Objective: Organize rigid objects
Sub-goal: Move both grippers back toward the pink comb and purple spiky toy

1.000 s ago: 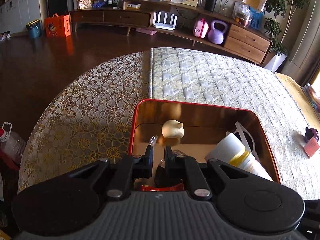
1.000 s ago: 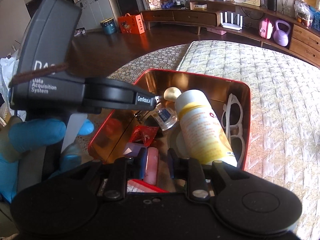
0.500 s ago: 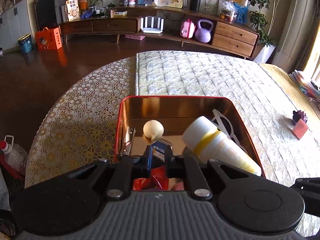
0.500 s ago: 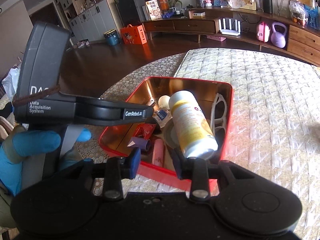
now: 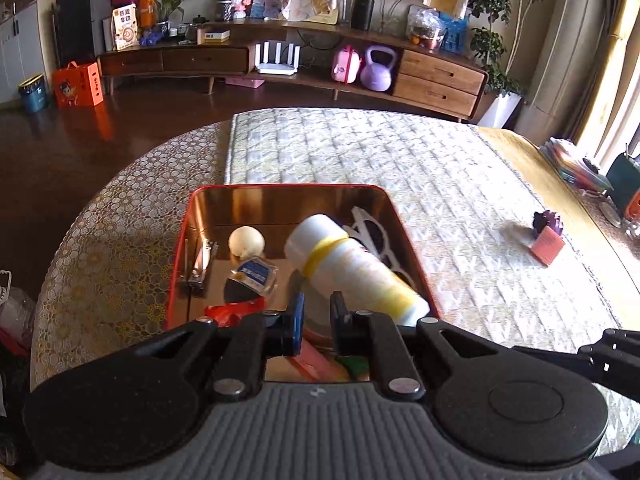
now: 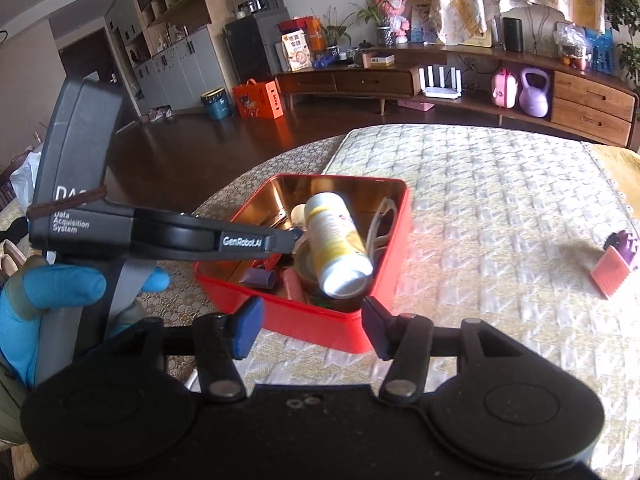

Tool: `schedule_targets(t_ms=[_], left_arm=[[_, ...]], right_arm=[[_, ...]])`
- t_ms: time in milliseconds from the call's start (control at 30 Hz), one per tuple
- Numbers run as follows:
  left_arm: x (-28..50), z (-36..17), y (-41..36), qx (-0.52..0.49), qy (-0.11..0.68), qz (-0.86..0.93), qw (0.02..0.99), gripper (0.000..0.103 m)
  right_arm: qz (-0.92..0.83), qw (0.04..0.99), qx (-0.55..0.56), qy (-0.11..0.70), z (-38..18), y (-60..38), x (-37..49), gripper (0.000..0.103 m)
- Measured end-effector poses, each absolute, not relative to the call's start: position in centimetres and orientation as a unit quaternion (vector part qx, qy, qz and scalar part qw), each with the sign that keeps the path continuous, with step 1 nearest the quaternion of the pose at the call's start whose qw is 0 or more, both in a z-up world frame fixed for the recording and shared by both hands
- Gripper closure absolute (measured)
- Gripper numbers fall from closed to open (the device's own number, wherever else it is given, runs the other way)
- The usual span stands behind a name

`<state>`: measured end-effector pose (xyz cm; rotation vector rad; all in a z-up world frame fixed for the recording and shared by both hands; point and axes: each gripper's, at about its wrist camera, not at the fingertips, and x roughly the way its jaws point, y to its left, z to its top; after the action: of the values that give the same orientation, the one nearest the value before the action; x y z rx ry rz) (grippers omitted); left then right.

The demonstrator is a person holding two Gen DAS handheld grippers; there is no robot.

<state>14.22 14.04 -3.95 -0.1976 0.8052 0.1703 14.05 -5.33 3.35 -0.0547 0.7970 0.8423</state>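
Tin [image 6: 296, 322], red outside and copper-bright inside, sits on the quilted table cover [image 5: 460, 184] with its contents in a loose heap. White bottle with yellow bands [image 5: 352, 266] lies tilted across the middle, its base raised toward me above the near rim. Behind it, against the right wall, white glasses frame [image 5: 370, 226]. Small cream ball [image 5: 246, 241] sits near the far left, nail clippers [image 5: 199, 264] beside it along the left wall, a little clear bottle with a blue label [image 5: 256, 274] just in front of the ball. Red wrapper [image 5: 230, 312], a pink stick [image 6: 293, 286] and a purple piece [image 6: 258, 278] lie at the near end.

My left gripper [image 5: 316, 316] hangs over the near edge of the tin, jaws all but closed, nothing pinched between them. My right gripper [image 6: 310, 326] is in front of the tin's near wall, jaws opening, empty. Pink comb with a purple top [image 6: 618, 266] lies on the cover well to the right, apart from the tin.
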Motion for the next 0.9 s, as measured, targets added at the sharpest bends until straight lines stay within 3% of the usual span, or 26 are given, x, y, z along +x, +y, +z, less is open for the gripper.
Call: schedule_targets(t_ms=[333,400,667,767,800,833,900], left_arm=[[13.4,-3.2,9.7,-0.083,0.378,0.072,0.919,0.090],[13.3,-3.0,8.7,-0.081,0.376,0.066,0.921,0.090],[14.0,-2.7,4.7,-0.068,0.376,0.045,0.923,0.087],[14.5,-2.7,3.3,-0.061,0.375,0.037,0.924,0.060],[14.7,-2.7,2.8,-0.057,0.372,0.034,0.926,0.043],[14.8,-2.7,2.2,-0.053,0.369,0.031,0.928,0.033],[15.4,-2.7,1.2,-0.047,0.367,0.027,0.928,0.032]], right_arm=[[0.328,0.869,-0.021,0.370,4.3,-10.4,14.5,0.035],[0.316,0.874,-0.014,0.369,4.3,-11.5,14.6,0.028],[0.296,0.894,-0.018,0.335,5.1,-15.1,14.5,0.015],[0.287,0.900,-0.022,0.329,5.1,-16.5,14.7,0.014],[0.285,0.901,-0.023,0.327,5.1,-16.9,14.8,0.013],[0.284,0.901,-0.025,0.327,5.1,-17.2,15.0,0.013],[0.278,0.903,-0.028,0.327,5.0,-18.1,15.4,0.013]])
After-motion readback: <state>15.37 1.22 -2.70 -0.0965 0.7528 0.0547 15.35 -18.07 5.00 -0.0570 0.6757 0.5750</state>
